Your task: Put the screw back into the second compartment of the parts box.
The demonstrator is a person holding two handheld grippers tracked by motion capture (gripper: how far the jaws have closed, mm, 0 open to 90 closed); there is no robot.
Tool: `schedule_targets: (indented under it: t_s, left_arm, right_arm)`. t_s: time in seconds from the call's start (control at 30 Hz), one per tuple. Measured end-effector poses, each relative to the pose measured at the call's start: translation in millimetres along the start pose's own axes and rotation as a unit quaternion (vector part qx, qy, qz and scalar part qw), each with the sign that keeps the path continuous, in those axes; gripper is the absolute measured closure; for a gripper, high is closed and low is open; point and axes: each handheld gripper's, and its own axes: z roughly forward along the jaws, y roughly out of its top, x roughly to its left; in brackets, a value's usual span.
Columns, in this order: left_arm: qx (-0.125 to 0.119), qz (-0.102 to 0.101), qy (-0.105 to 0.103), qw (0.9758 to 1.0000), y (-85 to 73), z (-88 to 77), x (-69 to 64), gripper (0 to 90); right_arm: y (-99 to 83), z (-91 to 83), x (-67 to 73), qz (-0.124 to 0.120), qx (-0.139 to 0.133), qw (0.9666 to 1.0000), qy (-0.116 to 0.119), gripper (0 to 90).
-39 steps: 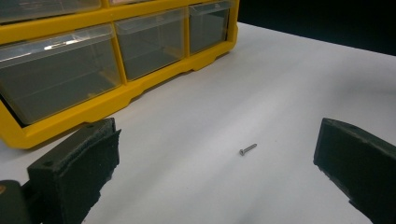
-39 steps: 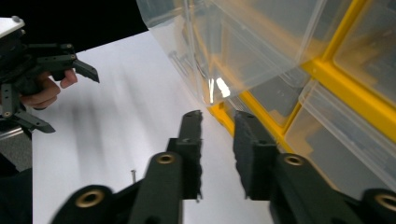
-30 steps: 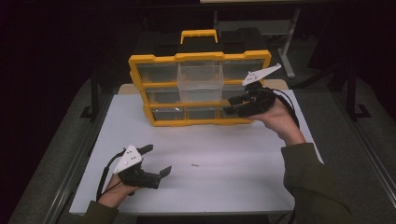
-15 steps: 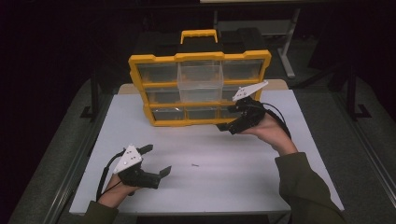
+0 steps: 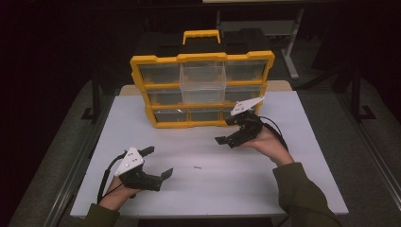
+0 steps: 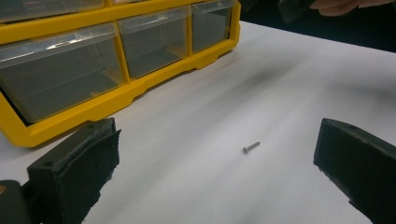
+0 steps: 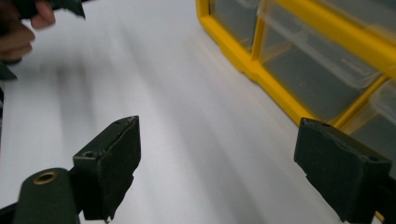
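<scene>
Organiser: yellow plastic drawer cabinet with black carry handle [image 5: 202, 90] stands upright at the far edge of the white worktop [image 5: 293, 179], roughly centred.
Drawers: clear plastic, three rows. Upper middle clear drawer [image 5: 203, 82] is pulled out towards the person; no contents can be made out through its walls. The bottom-row drawers [image 6: 154, 44] are pushed in, and the left gripper view shows them see-through with nothing visible inside.
Screw: small silver metal screw [image 5: 197, 166] lies flat on the bare worktop, near its middle, between the two grippers and well apart from the cabinet. In the left gripper view it lies ahead of the jaws [image 6: 251, 147].
Left gripper: black two-jaw tool [image 5: 158, 163] near the near-left corner, released, jaws wide, nothing between them.
Right gripper: black two-jaw tool [image 5: 228, 130] just in front of the cabinet's lower right corner. Its jaws have just been opening; they stand wide, nothing between them.
</scene>
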Motion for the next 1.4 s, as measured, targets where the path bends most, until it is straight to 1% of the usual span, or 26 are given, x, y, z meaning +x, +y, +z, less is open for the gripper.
schedule_targets:
  t_s: [0.03, 0.1, 0.13, 0.23, 0.37, 0.5, 0.53, 0.7, 0.83, 0.9, 0.93, 0.97, 1.0, 1.03, 1.1, 1.13, 1.17, 1.2, 1.23, 1.3, 1.33, 1.4]
  left_arm:
    - [0.0, 0.0, 0.0, 1.0, 0.0, -0.1, -0.1, 0.0]
    - [0.002, 0.005, 0.0, 1.0, -0.7, -0.1, 0.6, 0.0]
    - [0.004, 0.006, 0.0, 1.0, -0.9, 0.0, 0.7, 0.0]
    - [0.0, -0.001, 0.0, 1.0, -0.1, 0.1, 0.1, 0.0]
    - [0.003, 0.003, 0.0, 1.0, -0.7, 0.0, 0.9, 0.0]
    - [0.005, -0.004, 0.001, 1.0, -0.7, 0.0, 1.2, 0.0]
    - [0.004, -0.005, 0.001, 1.0, -0.3, 0.0, 1.1, 0.0]
    - [0.005, -0.005, 0.003, 1.0, -0.7, 0.3, 1.2, 0.0]
    - [0.002, -0.003, 0.004, 1.0, 0.1, -0.1, 2.2, 0.0]
    - [0.003, 0.0, 0.004, 1.0, 0.0, -0.1, 2.2, 0.0]
    - [0.003, -0.005, 0.004, 1.0, -0.6, 0.2, 1.4, 0.0]
    - [0.004, -0.004, 0.004, 1.0, -0.7, 0.2, 1.4, 0.0]
    - [0.005, -0.004, 0.004, 1.0, -0.8, 0.2, 1.4, 0.0]
    - [0.004, -0.005, 0.004, 1.0, -1.0, 0.2, 1.5, 0.0]
    - [0.004, -0.004, 0.005, 1.0, -1.1, 0.3, 1.8, 0.0]
    - [0.004, -0.003, 0.005, 1.0, -1.0, 0.4, 2.1, 0.0]
    - [0.004, -0.001, 0.005, 1.0, -0.9, 0.5, 2.4, 0.0]
    - [0.004, -0.002, 0.005, 1.0, -0.7, 0.6, 2.2, 0.0]
    - [0.003, -0.003, 0.004, 1.0, -0.7, 0.7, 1.8, 0.0]
    - [0.004, -0.002, 0.004, 1.0, -0.9, 0.5, 1.7, 0.0]
    - [0.004, -0.002, 0.005, 1.0, -1.1, 0.3, 1.9, 0.0]
    - [0.004, -0.002, 0.004, 1.0, -1.2, 0.1, 2.5, 0.0]
  right_arm:
    - [-0.8, 0.8, 0.8, 0.0, 0.002, 1.0, 0.0, 14.0]
    - [-3.4, 3.1, 1.1, 0.001, -0.002, 1.0, 0.009, 14.0]
    - [-4.9, 5.2, 1.6, 0.001, 0.0, 1.0, 0.01, 14.0]
    - [-8.2, 11.4, 3.3, 0.004, 0.0, 0.9999, 0.016, 14.1]
    - [-9.9, 19.4, 7.6, 0.001, 0.008, 0.9997, 0.022, 14.3]
    - [-11.8, 25.5, 9.3, -0.003, 0.007, 0.9997, 0.023, 14.6]
    - [-12.3, 27.2, 10.2, 0.002, 0.007, 0.9996, 0.028, 14.7]
    - [-14.6, 36.8, 15.2, -0.004, 0.011, 0.9994, 0.033, 15.3]
    - [-15.5, 47.1, 21.8, -0.007, 0.017, 0.9989, 0.043, 17.2]
    - [-16.2, 51.6, 24.9, -0.013, 0.021, 0.9988, 0.043, 19.3]
    - [-16.5, 53.7, 26.4, -0.017, 0.023, 0.9987, 0.043, 19.8]
    - [-16.8, 55.7, 27.8, -0.021, 0.026, 0.9986, 0.04, 20.4]
    - [-17.2, 57.7, 28.4, -0.026, 0.028, 0.9983, 0.043, 21.6]
    - [-17.3, 58.8, 29.7, -0.023, 0.028, 0.9983, 0.046, 22.5]
    - [-17.9, 62.6, 31.9, -0.026, 0.03, 0.998, 0.05, 23.9]
    - [-18.1, 64.8, 33.1, -0.03, 0.031, 0.9977, 0.052, 25.2]
    - [-18.3, 66.3, 34.9, -0.026, 0.032, 0.9976, 0.056, 26.7]
    - [-18.9, 68.4, 35.1, -0.035, 0.034, 0.9973, 0.055, 28.2]
    - [-19.1, 70.2, 37.1, -0.031, 0.033, 0.9971, 0.061, 29.6]
    - [-19.6, 73.2, 39.2, -0.032, 0.035, 0.9968, 0.065, 32.6]
    - [-19.7, 75.2, 41.3, -0.027, 0.038, 0.9965, 0.069, 34.5]
    - [-20.3, 78.1, 42.1, -0.035, 0.04, 0.996, 0.071, 39.5]
